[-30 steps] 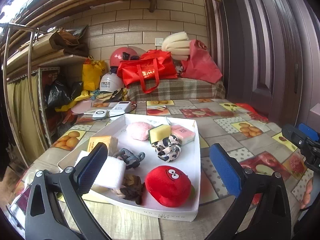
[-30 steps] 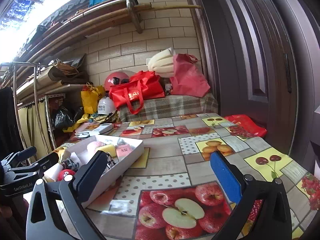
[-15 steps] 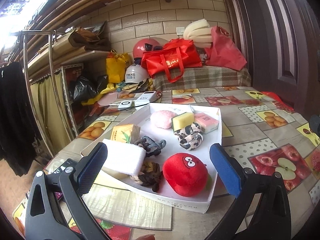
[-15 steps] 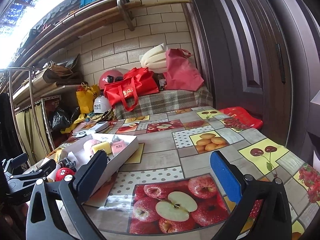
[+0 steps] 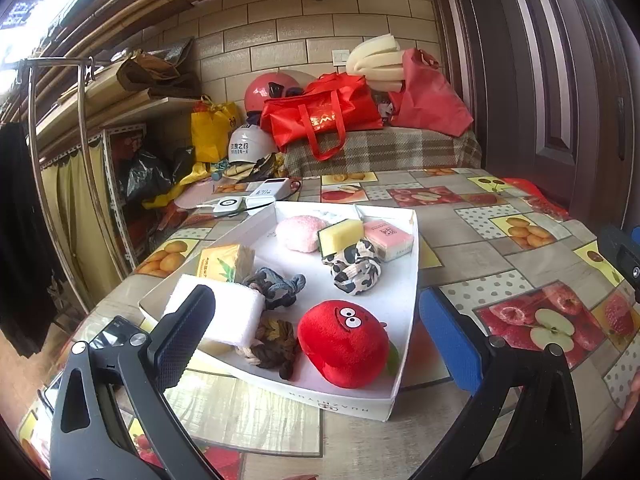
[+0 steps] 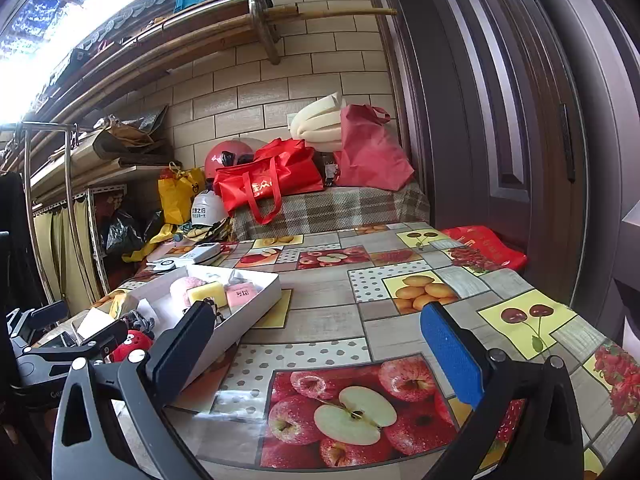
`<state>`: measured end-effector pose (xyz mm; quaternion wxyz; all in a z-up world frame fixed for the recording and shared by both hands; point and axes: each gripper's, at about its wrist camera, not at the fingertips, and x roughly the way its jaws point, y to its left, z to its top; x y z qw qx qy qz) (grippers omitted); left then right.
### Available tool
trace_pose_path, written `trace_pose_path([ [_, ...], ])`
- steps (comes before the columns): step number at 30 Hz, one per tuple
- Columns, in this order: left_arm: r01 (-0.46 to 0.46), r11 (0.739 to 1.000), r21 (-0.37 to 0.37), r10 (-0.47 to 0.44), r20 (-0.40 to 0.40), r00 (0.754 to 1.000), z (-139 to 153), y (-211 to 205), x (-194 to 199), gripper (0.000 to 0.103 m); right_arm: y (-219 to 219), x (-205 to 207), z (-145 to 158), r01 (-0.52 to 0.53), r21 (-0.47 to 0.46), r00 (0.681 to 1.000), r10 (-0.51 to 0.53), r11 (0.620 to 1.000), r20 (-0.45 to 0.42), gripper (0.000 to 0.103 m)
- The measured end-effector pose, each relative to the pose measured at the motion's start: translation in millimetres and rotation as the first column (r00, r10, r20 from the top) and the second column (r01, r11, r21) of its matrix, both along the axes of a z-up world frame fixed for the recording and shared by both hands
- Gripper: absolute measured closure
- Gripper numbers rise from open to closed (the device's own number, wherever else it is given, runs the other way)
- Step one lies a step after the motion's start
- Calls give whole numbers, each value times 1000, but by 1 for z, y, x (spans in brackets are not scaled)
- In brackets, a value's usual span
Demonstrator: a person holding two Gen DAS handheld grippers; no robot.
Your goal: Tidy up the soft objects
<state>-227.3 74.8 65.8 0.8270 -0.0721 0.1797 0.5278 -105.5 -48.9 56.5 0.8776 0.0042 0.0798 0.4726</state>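
Since the earlier frame, the left tongs had been brought nearer the tray; both tongs were wide, empty, the red plush dead ahead, right tongs farther.

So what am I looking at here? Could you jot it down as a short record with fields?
setting: table under a fruit-print cloth
container: shallow white tray
tray near end: red plush toy, white sponge, brown knotted rope
tray middle: grey knotted rope, cow-print fabric, yellow packet
tray far end: pink puff, yellow sponge, pink packet
left gripper: open, empty, facing the tray
right gripper: open, empty, over bare cloth
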Motion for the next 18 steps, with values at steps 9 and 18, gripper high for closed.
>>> trace_pose_path([
  [9,15,1000,-21,-15,3,1000,-2,4,-2,0,0,1,0,-4,-3,1000,4,1000,-4,0],
  [18,32,999,-36,-32,11,999,-3,7,-2,0,3,-2,-3,-7,-12,1000,7,1000,-10,0],
])
